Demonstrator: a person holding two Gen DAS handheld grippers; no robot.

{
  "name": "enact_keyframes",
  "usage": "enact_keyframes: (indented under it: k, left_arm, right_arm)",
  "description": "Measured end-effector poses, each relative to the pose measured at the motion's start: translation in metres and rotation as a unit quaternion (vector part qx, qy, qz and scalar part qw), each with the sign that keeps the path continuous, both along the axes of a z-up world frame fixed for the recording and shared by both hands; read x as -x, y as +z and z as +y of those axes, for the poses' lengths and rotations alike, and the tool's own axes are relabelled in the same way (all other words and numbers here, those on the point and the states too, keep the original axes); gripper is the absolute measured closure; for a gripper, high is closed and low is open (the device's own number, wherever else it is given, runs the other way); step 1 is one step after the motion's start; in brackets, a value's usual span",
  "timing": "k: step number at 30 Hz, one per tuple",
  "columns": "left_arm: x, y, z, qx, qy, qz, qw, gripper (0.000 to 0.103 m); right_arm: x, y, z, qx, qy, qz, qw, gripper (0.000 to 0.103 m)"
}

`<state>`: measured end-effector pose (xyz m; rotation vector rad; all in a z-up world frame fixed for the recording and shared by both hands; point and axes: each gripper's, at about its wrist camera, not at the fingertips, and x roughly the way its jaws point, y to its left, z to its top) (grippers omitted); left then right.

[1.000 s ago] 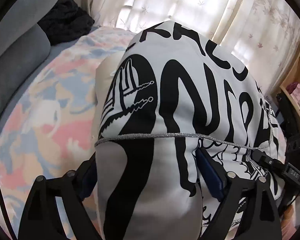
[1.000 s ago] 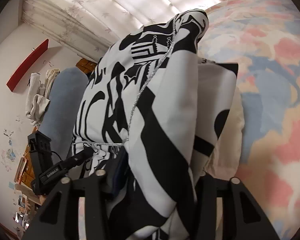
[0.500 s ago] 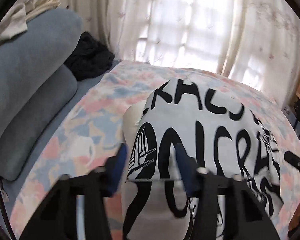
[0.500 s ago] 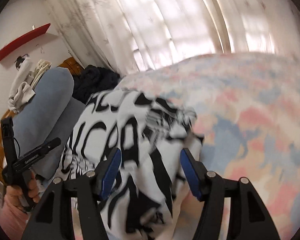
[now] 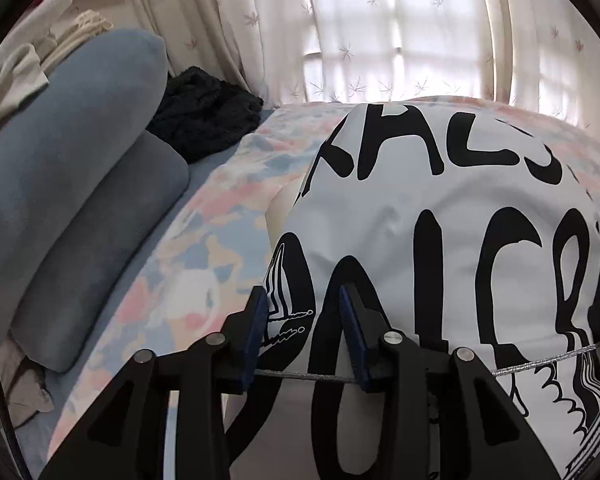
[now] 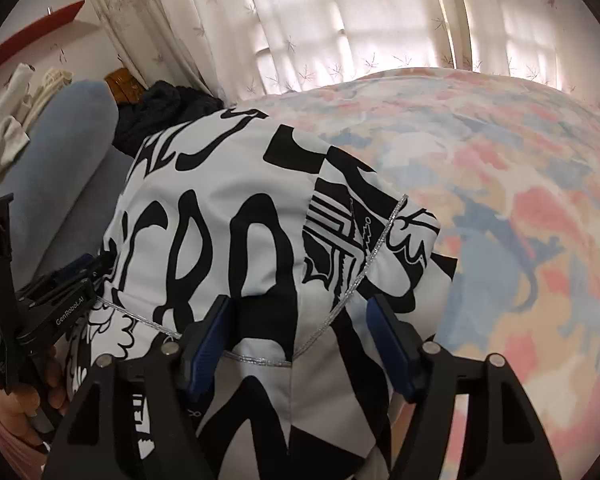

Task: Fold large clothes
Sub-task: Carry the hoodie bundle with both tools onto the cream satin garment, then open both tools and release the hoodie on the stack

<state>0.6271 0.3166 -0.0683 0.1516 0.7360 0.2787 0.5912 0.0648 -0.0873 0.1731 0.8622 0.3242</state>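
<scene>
I have just laid the black-and-white garment [image 5: 440, 240] folded on the floral bedspread [image 6: 520, 208]; my left gripper [image 5: 304, 334] and right gripper [image 6: 300, 344] now stand apart, holding nothing. This fold looks finished.

Both tongs gape — left tongs [image 5: 303, 322], right tongs [image 6: 300, 322].

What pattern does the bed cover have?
The bed cover has soft blotches of pink, light blue, peach and white, seen best in the right wrist view.
</scene>
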Motion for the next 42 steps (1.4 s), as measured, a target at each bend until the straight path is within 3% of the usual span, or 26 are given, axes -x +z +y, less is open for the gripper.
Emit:
enact_keyframes:
  k: [3, 6, 7, 8, 14, 20, 25, 31, 42]
  left_arm:
    - [0.011, 0.007, -0.005, 0.002, 0.001, -0.011, 0.9999, 0.065]
    - [0.034, 0.020, -0.006, 0.037, -0.003, -0.012, 0.9992, 0.050]
    - [0.041, 0.024, -0.007, 0.051, -0.009, -0.008, 0.9986, 0.037]
    - [0.052, 0.031, -0.009, 0.063, -0.014, -0.006, 0.9979, 0.035]
    - [0.138, 0.089, -0.033, 0.106, -0.047, -0.032, 0.9928, 0.030]
    - [0.234, 0.150, -0.066, 0.111, -0.070, -0.059, 0.9896, 0.016]
    - [0.318, 0.186, -0.107, 0.118, -0.095, -0.062, 0.9865, 0.013]
    - [0.402, 0.204, -0.156, 0.103, -0.128, -0.069, 0.9840, 0.001]
    - [0.508, 0.179, -0.230, 0.075, -0.177, -0.065, 0.9792, 0.001]
  right_arm:
    - [0.004, 0.006, -0.002, 0.003, -0.007, 0.013, 1.000, 0.032]
    - [0.022, 0.017, -0.007, 0.006, -0.012, 0.015, 1.000, 0.032]
    - [0.033, 0.023, -0.010, 0.005, -0.007, 0.011, 1.000, 0.032]
    - [0.043, 0.028, -0.012, 0.004, -0.003, 0.009, 1.000, 0.032]
    - [0.127, 0.081, -0.033, 0.007, 0.031, -0.009, 0.999, 0.032]
    - [0.223, 0.147, -0.067, 0.020, 0.033, -0.031, 0.999, 0.032]
    - [0.295, 0.184, -0.101, 0.034, 0.021, -0.043, 0.998, 0.032]
    - [0.371, 0.202, -0.141, 0.056, 0.002, -0.040, 0.998, 0.032]
    - [0.471, 0.175, -0.186, 0.080, -0.019, -0.030, 0.996, 0.032]
